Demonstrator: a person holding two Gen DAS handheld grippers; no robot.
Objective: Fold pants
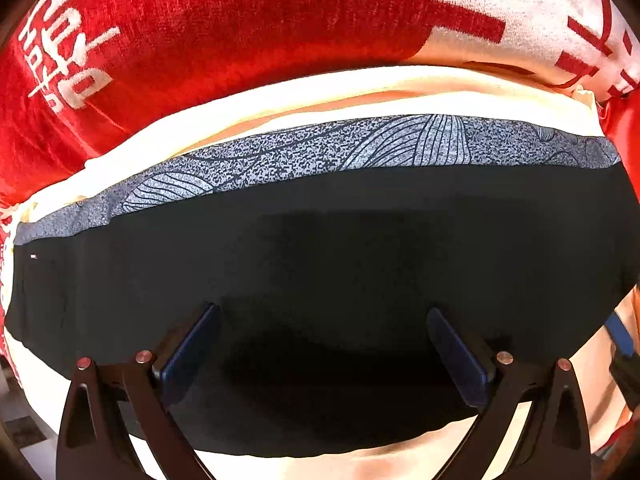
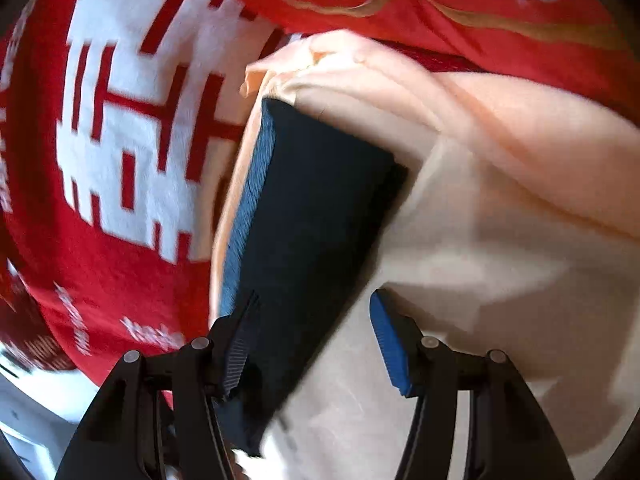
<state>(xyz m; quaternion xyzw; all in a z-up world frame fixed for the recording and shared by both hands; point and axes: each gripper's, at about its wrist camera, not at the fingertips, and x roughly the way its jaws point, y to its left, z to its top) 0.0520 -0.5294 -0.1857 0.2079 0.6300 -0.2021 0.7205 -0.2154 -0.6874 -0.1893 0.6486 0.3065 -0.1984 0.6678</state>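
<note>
The dark pants (image 1: 320, 264) lie folded flat across a cream cloth (image 1: 280, 96), with a grey patterned inner band (image 1: 360, 148) showing along the far edge. My left gripper (image 1: 322, 354) is open just above the pants, its blue pads (image 1: 188, 356) spread wide with nothing between them. In the right wrist view the pants (image 2: 316, 220) run as a dark strip with a blue ribbed edge (image 2: 248, 208). My right gripper (image 2: 316, 344) is open, its left finger over the pants' near end and its blue right pad (image 2: 390, 344) over the cream cloth (image 2: 480, 280).
A red blanket with white characters (image 1: 200, 24) lies beyond the cream cloth and also fills the left of the right wrist view (image 2: 120, 128). A pale floor (image 2: 36, 412) shows at lower left. The other gripper (image 1: 620, 344) shows at the right edge.
</note>
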